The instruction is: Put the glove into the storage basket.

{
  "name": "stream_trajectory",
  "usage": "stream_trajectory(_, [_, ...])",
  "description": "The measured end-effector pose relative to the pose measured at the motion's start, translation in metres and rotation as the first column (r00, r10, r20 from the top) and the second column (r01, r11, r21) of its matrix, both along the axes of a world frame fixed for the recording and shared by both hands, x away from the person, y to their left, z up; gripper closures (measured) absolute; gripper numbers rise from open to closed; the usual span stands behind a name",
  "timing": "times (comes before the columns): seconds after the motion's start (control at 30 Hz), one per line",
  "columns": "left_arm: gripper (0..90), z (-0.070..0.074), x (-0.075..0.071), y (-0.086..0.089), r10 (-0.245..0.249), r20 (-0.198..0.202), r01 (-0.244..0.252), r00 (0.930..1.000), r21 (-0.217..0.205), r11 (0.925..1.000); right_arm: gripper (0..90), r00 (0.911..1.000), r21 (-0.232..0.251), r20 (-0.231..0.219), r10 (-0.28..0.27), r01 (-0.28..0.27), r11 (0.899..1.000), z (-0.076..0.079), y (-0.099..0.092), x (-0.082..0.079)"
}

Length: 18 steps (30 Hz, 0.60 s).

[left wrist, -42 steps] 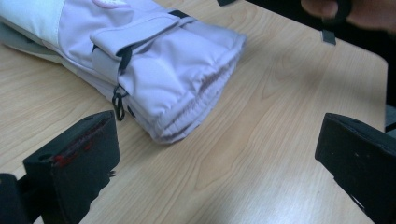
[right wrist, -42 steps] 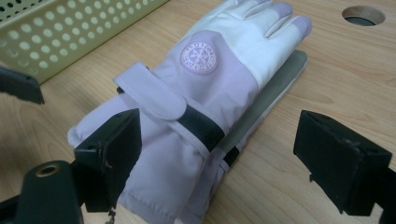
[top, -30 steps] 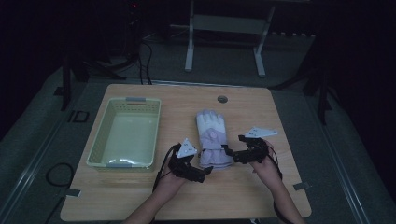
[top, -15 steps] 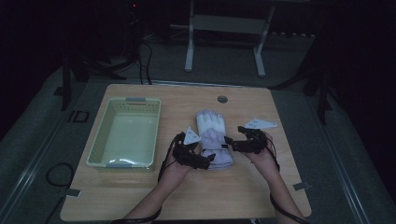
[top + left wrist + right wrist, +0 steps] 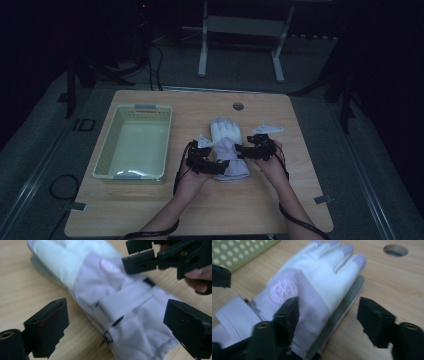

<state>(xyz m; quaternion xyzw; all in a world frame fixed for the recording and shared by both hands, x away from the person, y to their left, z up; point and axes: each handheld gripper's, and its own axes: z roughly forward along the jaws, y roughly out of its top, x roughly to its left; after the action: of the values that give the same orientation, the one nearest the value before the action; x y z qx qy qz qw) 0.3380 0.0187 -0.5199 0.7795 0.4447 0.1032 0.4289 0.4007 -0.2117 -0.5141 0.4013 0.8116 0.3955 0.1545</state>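
Lying flat on the wooden table (image 5: 150,210), fingers pointing away from the person, the white and pale lilac glove (image 5: 227,150) sits just right of the pale green basket (image 5: 102,165) and a little short of the round hole (image 5: 238,106) in the tabletop. The left gripper (image 5: 220,165) comes in at the glove's cuff end. In the left gripper view its two black jaws stand wide, one over bare wood on one side of the cuff, the other at the cuff's opposite edge, with the strap (image 5: 127,301) and cuff fabric between them; the pads do not press on the cloth. Its jaws have just been closing a little. The right gripper (image 5: 244,149) meets the glove at its right edge, near the middle. In the right gripper view one jaw lies over the lilac back of the glove beside the round logo (image 5: 283,291), the other hangs over bare wood beyond the glove's grey underside edge. Its jaws have just been closing too, with the glove's edge between them, but a clear gap remains and nothing is pinched.
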Motion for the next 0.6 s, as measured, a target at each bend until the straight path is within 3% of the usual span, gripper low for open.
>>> stream_trajectory(0.03, [13.2,0.000,0.000,0.000,0.000,0.000,0.000,1.0000,0.000,1.0000,37.1,1.0000,0.000,0.000,0.000,0.000,1.000,0.000,0.000,0.000])
stream_trajectory(0.07, [14.4,-0.008,-0.001,-0.002,0.020,-0.020,-0.019,0.9996,0.019,0.9996,37.9,0.9992,0.007,-0.039,0.001,-0.001,1.000,-0.006,-0.003,0.002])
stream_trajectory(0.1, [14.4,-0.012,-0.001,-0.003,0.029,-0.037,-0.028,0.9989,0.034,0.9990,38.5,0.9988,0.007,-0.049,-0.001,0.002,1.000,-0.008,-0.003,0.003])
stream_trajectory(0.13, [14.5,-0.012,-0.001,-0.003,0.029,-0.037,-0.028,0.9989,0.034,0.9990,38.5,0.9988,0.007,-0.049,-0.001,0.002,1.000,-0.008,-0.003,0.003])
stream_trajectory(0.17, [14.5,-0.019,-0.001,-0.003,0.029,-0.067,-0.027,0.9973,0.032,0.9991,40.5,0.9931,0.021,-0.116,0.013,-0.011,1.000,-0.015,-0.005,0.007])
stream_trajectory(0.2, [14.5,-0.019,-0.001,-0.003,0.029,-0.067,-0.027,0.9973,0.032,0.9991,40.5,0.9931,0.021,-0.116,0.013,-0.011,1.000,-0.015,-0.005,0.007])
stream_trajectory(0.23, [14.6,-0.025,0.001,-0.003,0.022,-0.103,-0.021,0.9945,0.010,0.9997,39.4,0.9873,0.024,-0.158,0.009,-0.006,1.000,-0.020,-0.007,0.010])
stream_trajectory(0.27, [14.6,-0.025,0.001,-0.003,0.022,-0.103,-0.021,0.9945,0.010,0.9997,39.4,0.9873,0.024,-0.158,0.009,-0.006,1.000,-0.020,-0.007,0.010])
stream_trajectory(0.3, [14.6,-0.028,0.002,-0.003,0.019,-0.119,-0.018,0.9927,0.012,0.9998,39.4,0.9751,0.057,-0.222,0.007,0.006,0.998,-0.024,-0.009,0.014])
stream_trajectory(0.33, [14.6,-0.028,0.002,-0.003,0.019,-0.119,-0.018,0.9927,0.012,0.9998,39.4,0.9751,0.057,-0.222,0.007,0.006,0.998,-0.024,-0.009,0.014])
stream_trajectory(0.37, [14.7,-0.032,0.005,-0.003,0.011,-0.149,-0.011,0.9888,0.000,0.9999,42.1,0.9553,0.100,-0.296,0.005,0.025,0.995,-0.027,-0.010,0.018])
stream_trajectory(0.43, [15.7,-0.036,0.008,-0.003,-0.008,-0.167,0.007,0.9860,-0.006,1.0000,47.0,0.9333,0.150,-0.358,0.024,0.032,0.988,-0.030,-0.013,0.021])
stream_trajectory(0.47, [18.7,-0.036,0.008,-0.003,-0.008,-0.167,0.007,0.9860,-0.006,1.0000,47.0,0.9333,0.150,-0.358,0.024,0.032,0.988,-0.030,-0.013,0.021])
stream_trajectory(0.5, [23.7,-0.038,0.011,-0.002,-0.056,-0.196,0.050,0.9790,-0.033,0.9982,55.9,0.9175,0.199,-0.394,0.051,0.031,0.980,-0.034,-0.015,0.022])
stream_trajectory(0.53, [28.8,-0.038,0.011,-0.002,-0.056,-0.196,0.050,0.9790,-0.033,0.9982,55.9,0.9175,0.199,-0.394,0.051,0.031,0.980,-0.034,-0.015,0.022])
stream_trajectory(0.57, [36.4,-0.039,0.014,0.000,-0.108,-0.236,0.090,0.9658,-0.084,0.9923,60.9,0.9092,0.231,-0.412,0.060,0.040,0.972,-0.037,-0.016,0.021])
stream_trajectory(0.6, [38.6,-0.039,0.014,0.000,-0.108,-0.236,0.090,0.9658,-0.084,0.9923,60.9,0.9092,0.231,-0.412,0.060,0.040,0.972,-0.037,-0.016,0.021])
